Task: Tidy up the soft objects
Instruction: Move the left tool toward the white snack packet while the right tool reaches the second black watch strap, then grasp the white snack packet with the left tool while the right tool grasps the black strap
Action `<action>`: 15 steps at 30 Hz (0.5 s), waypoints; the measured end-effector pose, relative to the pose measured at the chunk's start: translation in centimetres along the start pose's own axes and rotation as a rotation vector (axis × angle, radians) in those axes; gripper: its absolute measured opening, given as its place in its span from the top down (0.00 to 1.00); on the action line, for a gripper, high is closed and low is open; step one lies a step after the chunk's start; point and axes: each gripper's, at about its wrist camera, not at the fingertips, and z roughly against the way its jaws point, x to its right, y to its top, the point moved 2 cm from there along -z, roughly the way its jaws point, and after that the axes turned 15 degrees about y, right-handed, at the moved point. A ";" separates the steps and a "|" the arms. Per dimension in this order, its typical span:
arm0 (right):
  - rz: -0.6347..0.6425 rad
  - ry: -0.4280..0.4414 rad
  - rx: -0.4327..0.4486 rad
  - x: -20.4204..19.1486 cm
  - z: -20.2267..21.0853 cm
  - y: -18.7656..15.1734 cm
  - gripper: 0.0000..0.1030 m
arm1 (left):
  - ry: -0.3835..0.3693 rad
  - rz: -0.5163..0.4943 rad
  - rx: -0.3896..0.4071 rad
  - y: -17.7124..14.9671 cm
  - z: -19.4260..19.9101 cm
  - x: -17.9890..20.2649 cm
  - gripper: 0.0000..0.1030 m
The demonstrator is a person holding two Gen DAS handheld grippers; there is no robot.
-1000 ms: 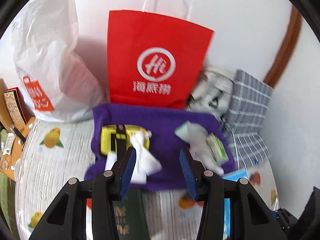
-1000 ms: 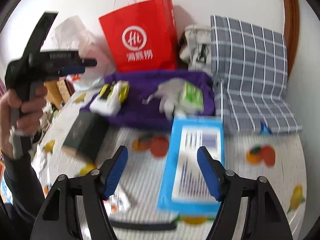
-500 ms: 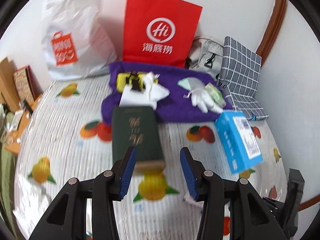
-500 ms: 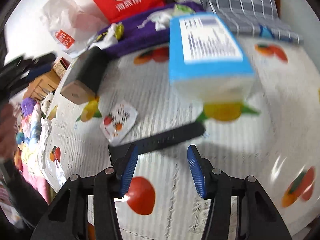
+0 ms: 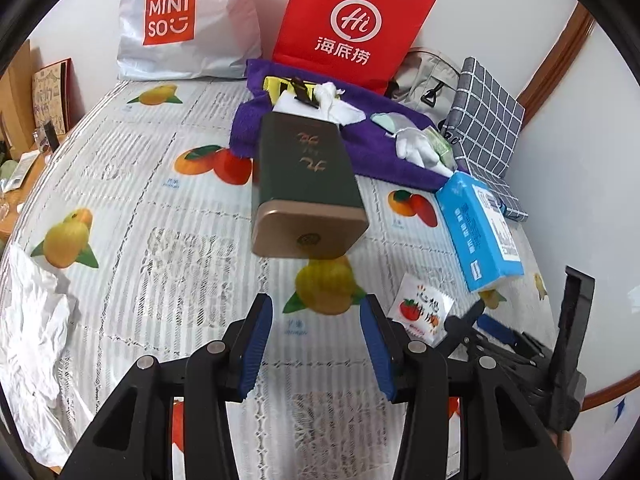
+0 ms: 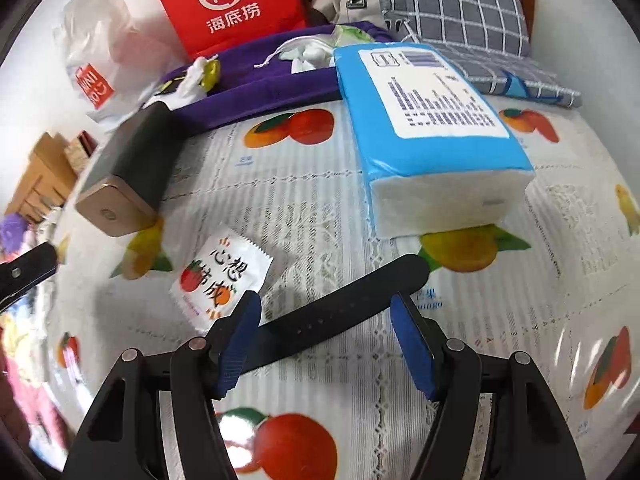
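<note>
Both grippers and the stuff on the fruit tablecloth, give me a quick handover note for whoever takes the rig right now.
Left gripper: open, empty, facing the dark green box.
Right gripper: open, low over the black strap, not gripping it.
Blue tissue pack and small fruit sachet lie on the tablecloth. Tissues and small packets sit on the purple towel by the red bag.
Nothing is held; whether any sorting is done can't be told.

Dark green rectangular tin [image 5: 306, 184] is laid centre on the fruit-print tablecloth [image 5: 160, 240], its far end against the purple folded towel [image 5: 376, 156]. Blue tissue pack [image 6: 424, 128] is placed right of it. White fruit-print sachet [image 6: 222, 276] and black rubber strap [image 6: 340, 312] are laid in front.
</note>
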 end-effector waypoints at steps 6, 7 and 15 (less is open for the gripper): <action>0.086 -0.130 0.020 -1.3 -0.7 -0.4 0.38 | -0.016 0.018 -0.019 -0.5 -0.5 -0.7 0.58; 0.102 -0.135 0.019 -1.3 -0.7 -0.4 0.39 | -0.017 0.020 -0.019 -0.6 -0.5 -0.8 0.58; 0.107 -0.117 -0.058 1.2 1.4 -1.3 0.46 | -0.019 0.031 -0.013 -1.2 0.1 -1.2 0.58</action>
